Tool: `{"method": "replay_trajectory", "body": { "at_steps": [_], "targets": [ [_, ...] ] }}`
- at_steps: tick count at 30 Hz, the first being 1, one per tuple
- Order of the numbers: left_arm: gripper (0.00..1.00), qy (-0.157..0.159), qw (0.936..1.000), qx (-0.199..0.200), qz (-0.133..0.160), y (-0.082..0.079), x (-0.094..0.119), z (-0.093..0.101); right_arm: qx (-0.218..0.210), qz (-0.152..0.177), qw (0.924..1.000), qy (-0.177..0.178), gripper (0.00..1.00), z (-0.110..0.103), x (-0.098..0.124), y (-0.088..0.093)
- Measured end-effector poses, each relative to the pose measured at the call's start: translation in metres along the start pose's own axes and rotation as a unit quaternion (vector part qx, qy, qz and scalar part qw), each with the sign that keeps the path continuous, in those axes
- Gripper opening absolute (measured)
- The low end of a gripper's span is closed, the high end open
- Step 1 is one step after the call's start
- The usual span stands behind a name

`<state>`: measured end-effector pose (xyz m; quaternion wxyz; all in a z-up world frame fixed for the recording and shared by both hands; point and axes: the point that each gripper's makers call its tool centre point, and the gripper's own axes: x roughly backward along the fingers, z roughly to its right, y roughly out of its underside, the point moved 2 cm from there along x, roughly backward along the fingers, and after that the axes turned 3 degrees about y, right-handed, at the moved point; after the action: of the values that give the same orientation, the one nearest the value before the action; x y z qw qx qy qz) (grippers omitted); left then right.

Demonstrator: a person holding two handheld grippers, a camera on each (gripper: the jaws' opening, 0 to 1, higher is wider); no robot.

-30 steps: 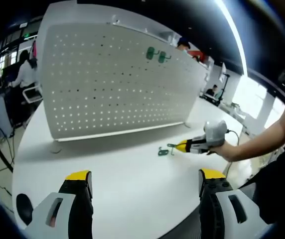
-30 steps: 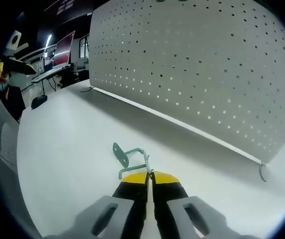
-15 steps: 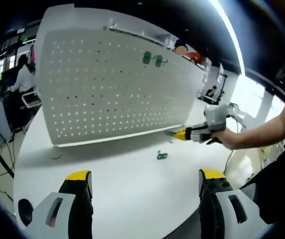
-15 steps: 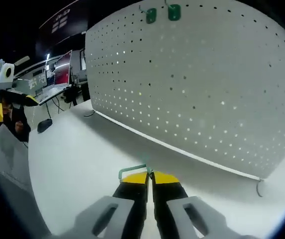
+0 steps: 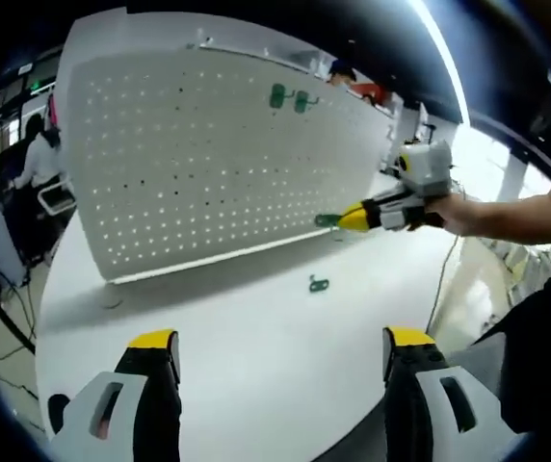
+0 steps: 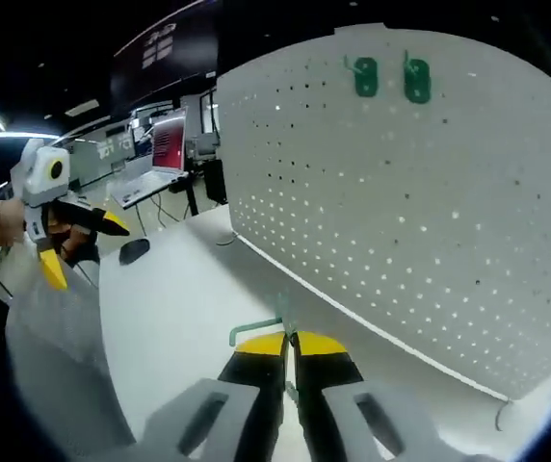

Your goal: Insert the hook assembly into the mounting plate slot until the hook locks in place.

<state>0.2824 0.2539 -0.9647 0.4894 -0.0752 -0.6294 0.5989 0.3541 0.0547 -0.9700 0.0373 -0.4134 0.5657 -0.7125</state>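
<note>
Above the table (image 5: 256,327), right gripper (image 6: 289,339) pinches a green hook (image 6: 261,327) (thin grip). Left gripper (image 5: 274,348) spread, idle. Hook could twist on hitting the pegboard (image 6: 430,221), missing its slot.

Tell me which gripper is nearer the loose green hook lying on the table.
Right. The right gripper, shut on another green hook, hangs in the air just above the loose hook. The left gripper is open and farther back over the table's near edge.

White table (image 5: 237,337), background monitors (image 6: 165,144)
</note>
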Motion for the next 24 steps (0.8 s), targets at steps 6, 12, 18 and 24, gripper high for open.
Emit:
{"method": "replay_trajectory", "body": {
  "at_steps": [6, 12, 18, 24],
  "targets": [
    [0.84, 0.006, 0.9996, -0.02, -0.02, 0.006, -0.004, 0.0, 0.007, -0.037, 0.9951, -0.092, 0.0, -0.04, 0.002, -0.015],
    [0.77, 0.032, 0.9987, -0.035, -0.021, 0.004, -0.008, 0.009, 0.087, -0.072, 0.9798, -0.165, 0.0, -0.079, 0.006, -0.02],
    [0.6, 0.069, 0.9956, -0.055, -0.032, 0.003, -0.014, 0.023, 0.161, -0.127, 0.9488, -0.241, 0.0, -0.117, 0.011, -0.009],
    [0.44, 0.105, 0.9909, -0.067, -0.049, 0.008, -0.023, 0.037, 0.21, -0.149, 0.9285, -0.268, 0.0, -0.136, 0.012, -0.005]
  ]
}}
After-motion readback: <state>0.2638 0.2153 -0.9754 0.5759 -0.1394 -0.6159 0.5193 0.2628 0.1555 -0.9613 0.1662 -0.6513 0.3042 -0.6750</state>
